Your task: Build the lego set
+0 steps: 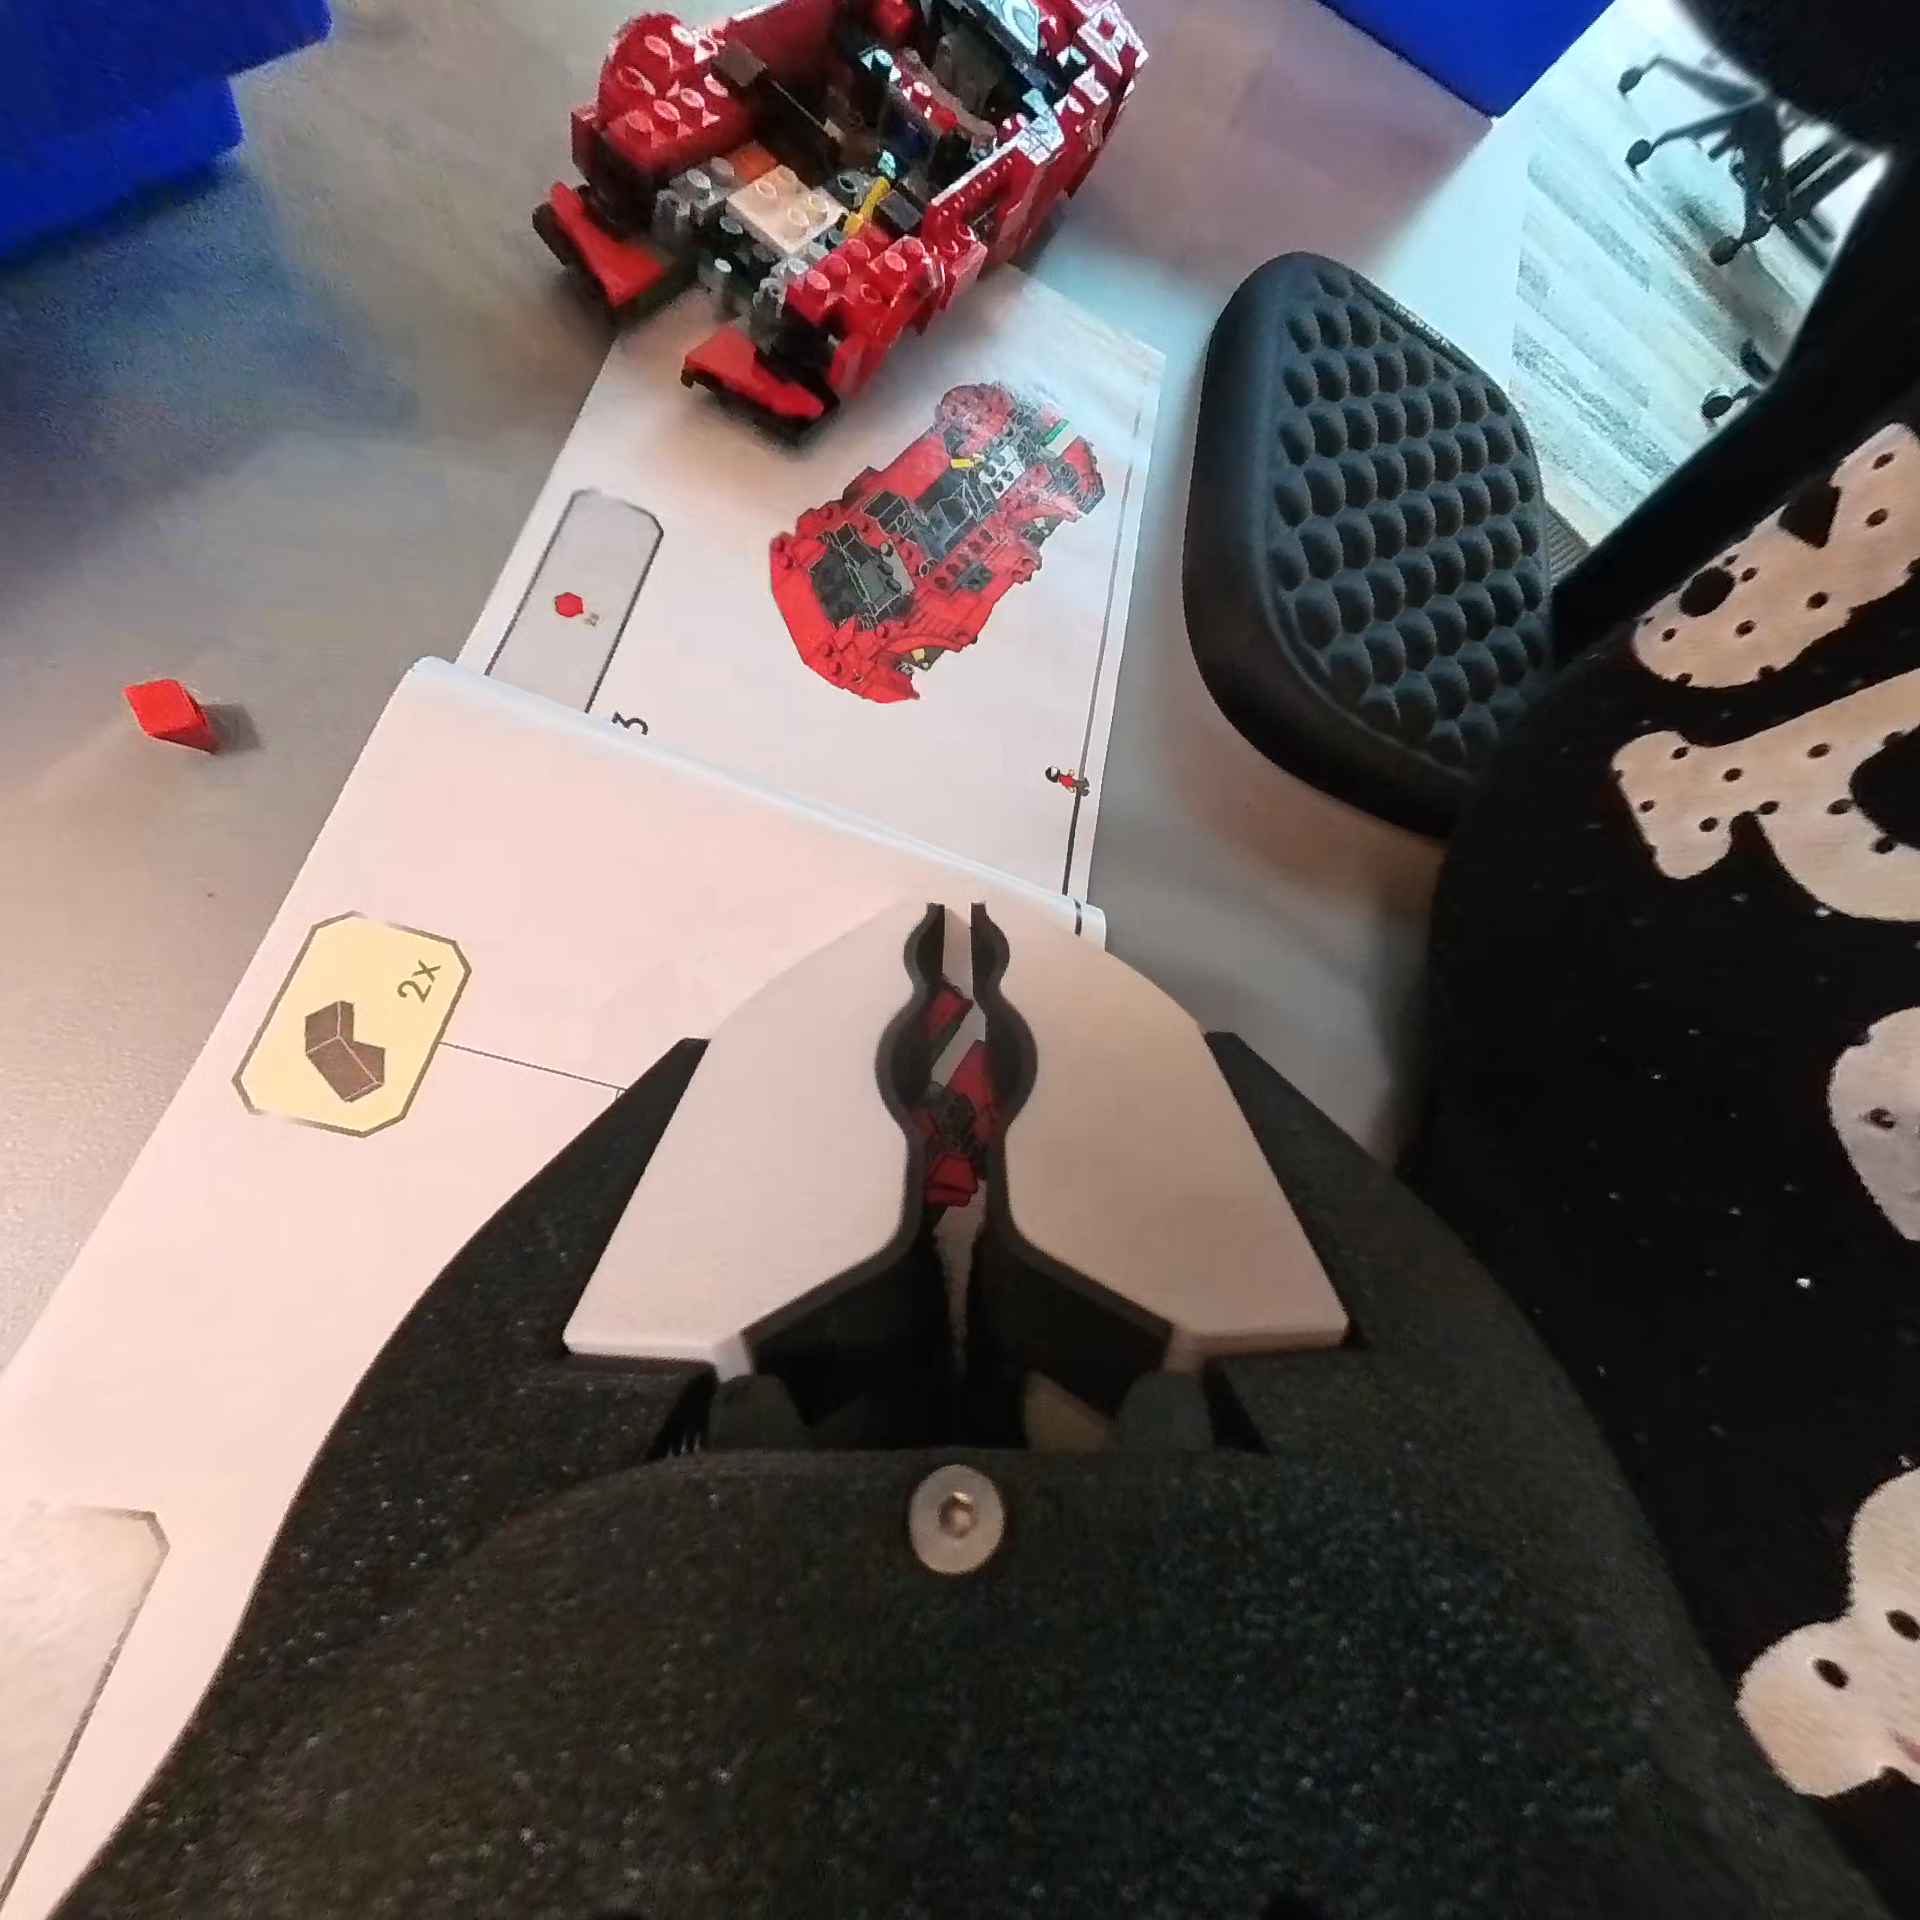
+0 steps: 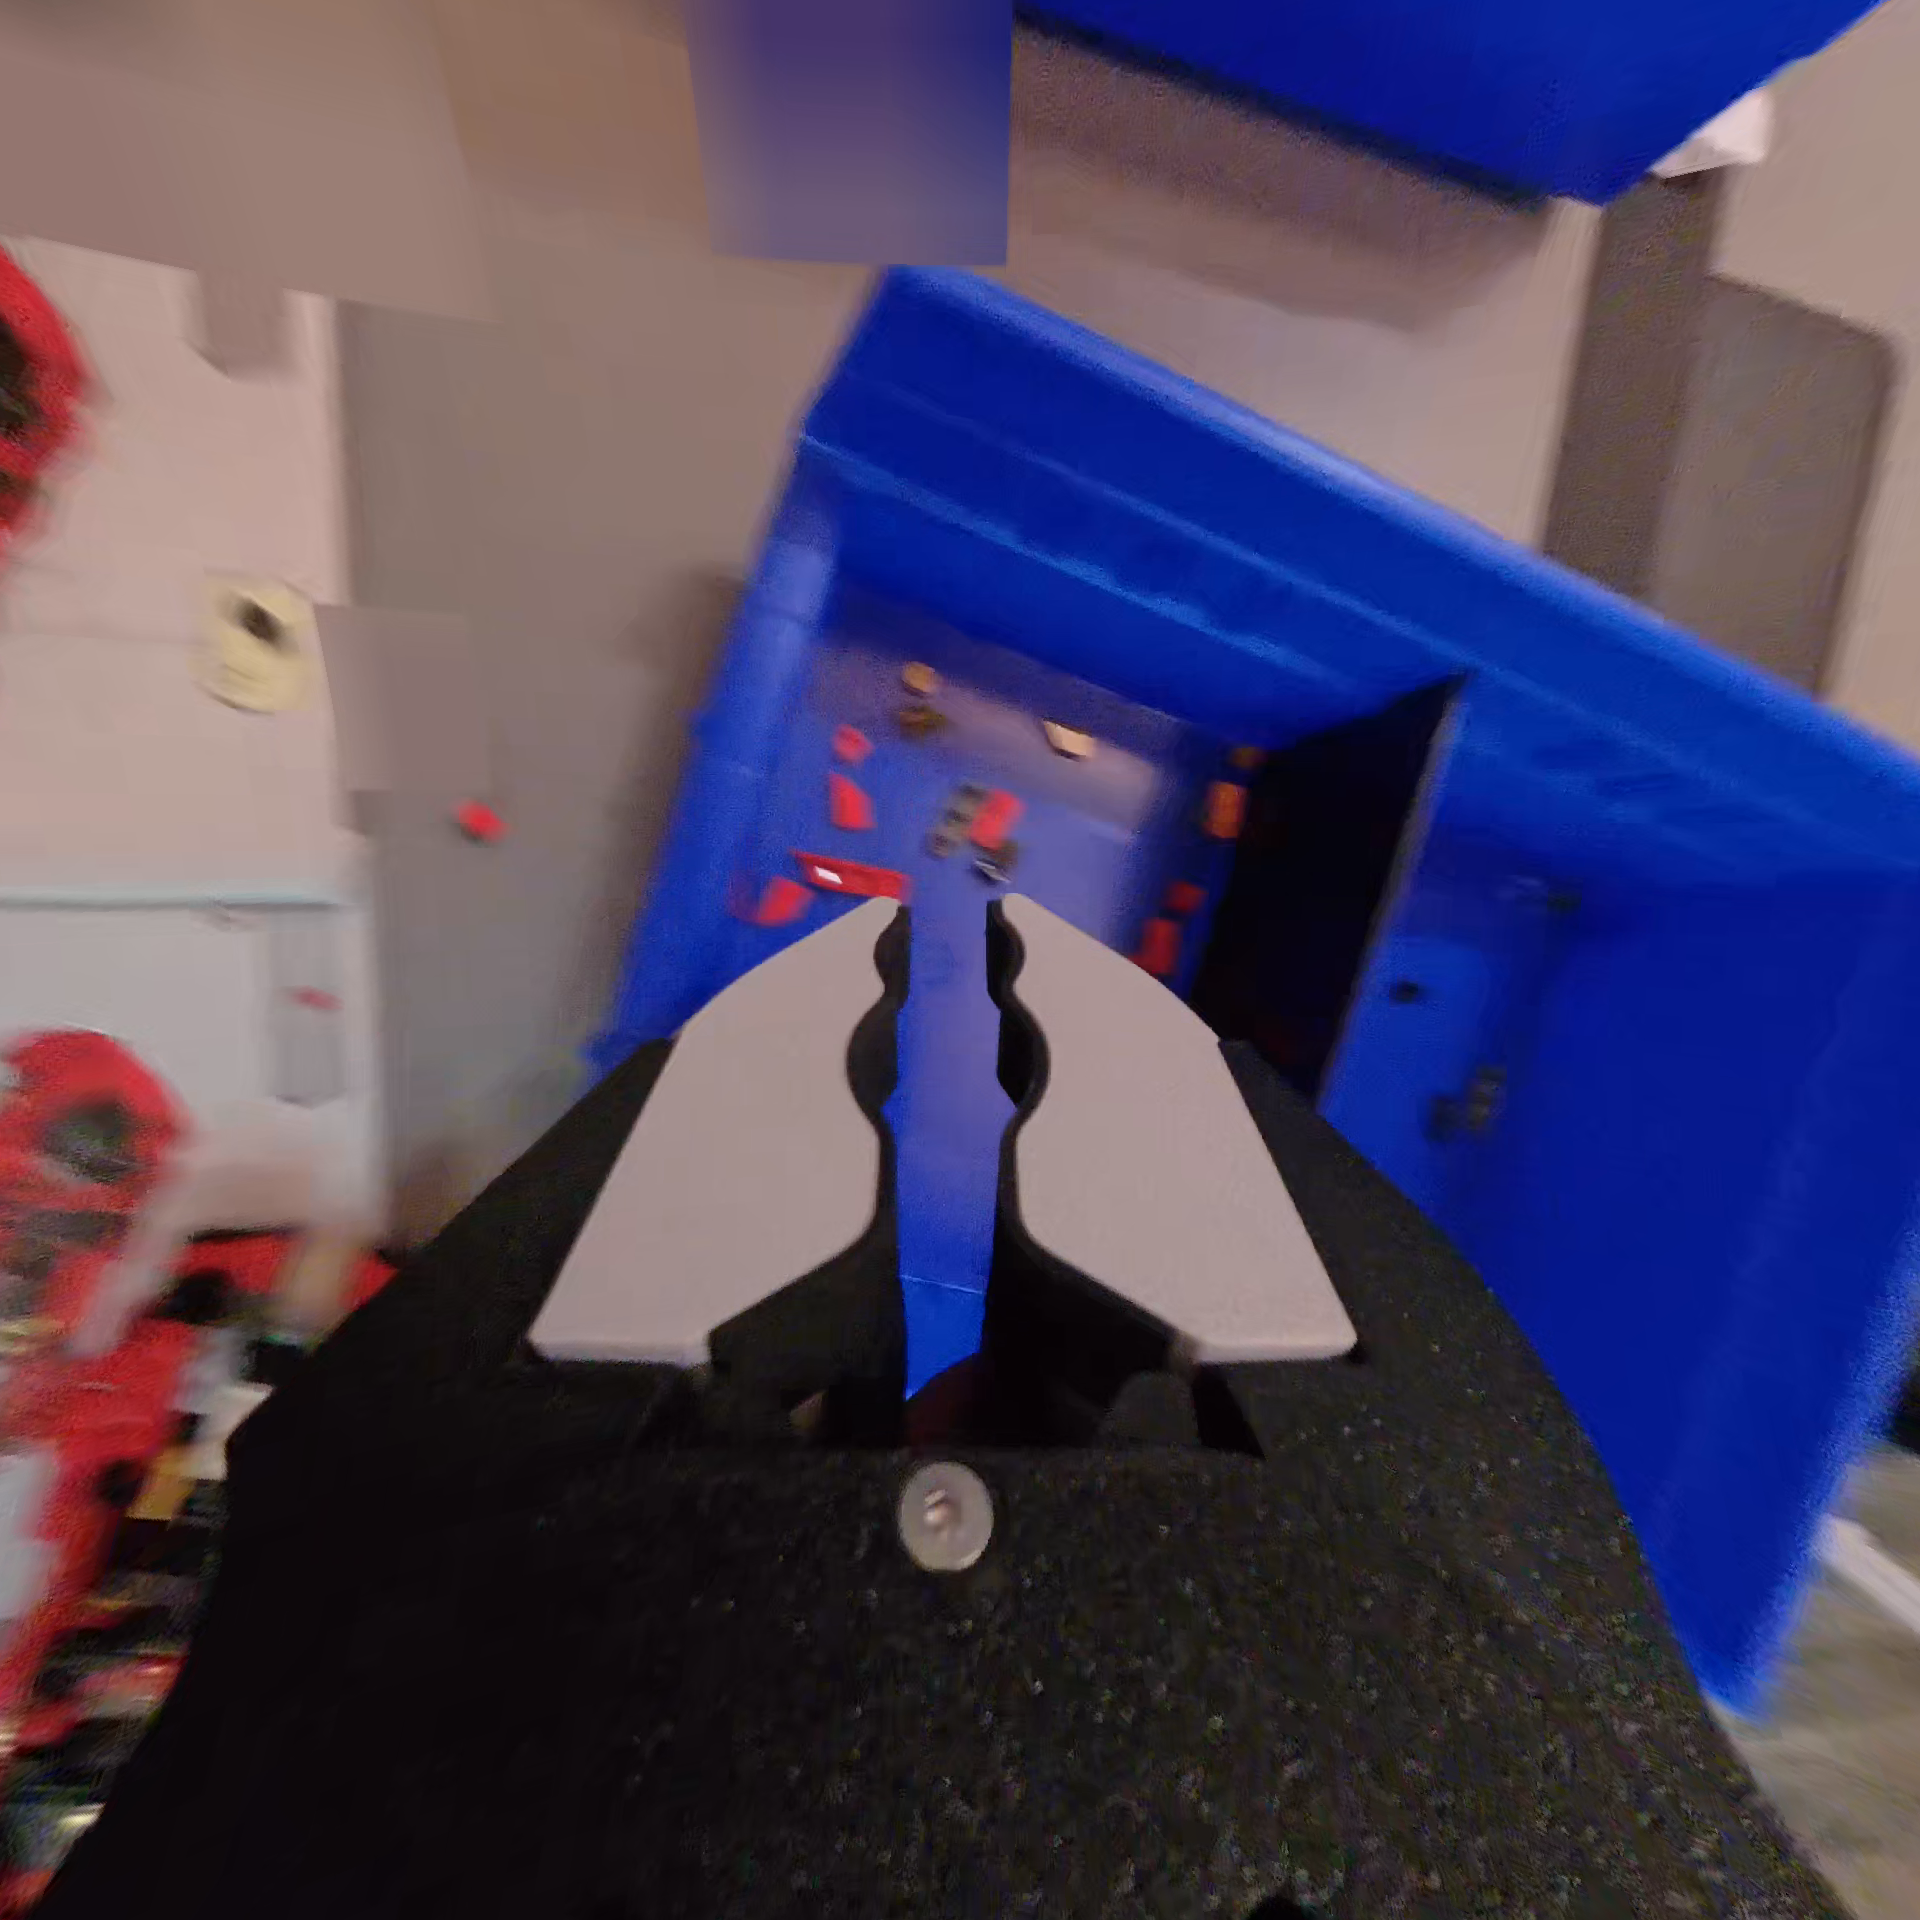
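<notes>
A half-built red Lego car [image 1: 831,187] stands on the grey table at the top of the left wrist view, partly on the open instruction booklet [image 1: 894,582]. My left gripper [image 1: 957,914] is shut at the far edge of a lifted booklet page [image 1: 582,894], with a thin white strip of paper between its tips. A loose red brick [image 1: 169,713] lies on the table to the left. In the blurred right wrist view my right gripper [image 2: 943,909] is open by a narrow gap and empty, above a blue bin [image 2: 1143,582] with several small red and dark pieces [image 2: 862,821].
A black dimpled chair armrest [image 1: 1361,520] and a person's black-and-white patterned clothing [image 1: 1714,1039] lie to the right of the booklet. Another blue bin [image 1: 104,114] stands at the back left. The car [image 2: 73,1247] shows blurred at the left of the right wrist view. The grippers' ends are close to 25 cm from one another. The loose red brick [image 1: 169,713] is about 12 cm from both grippers' fingertips. Look for it in the right wrist view [image 2: 479,825] too.
</notes>
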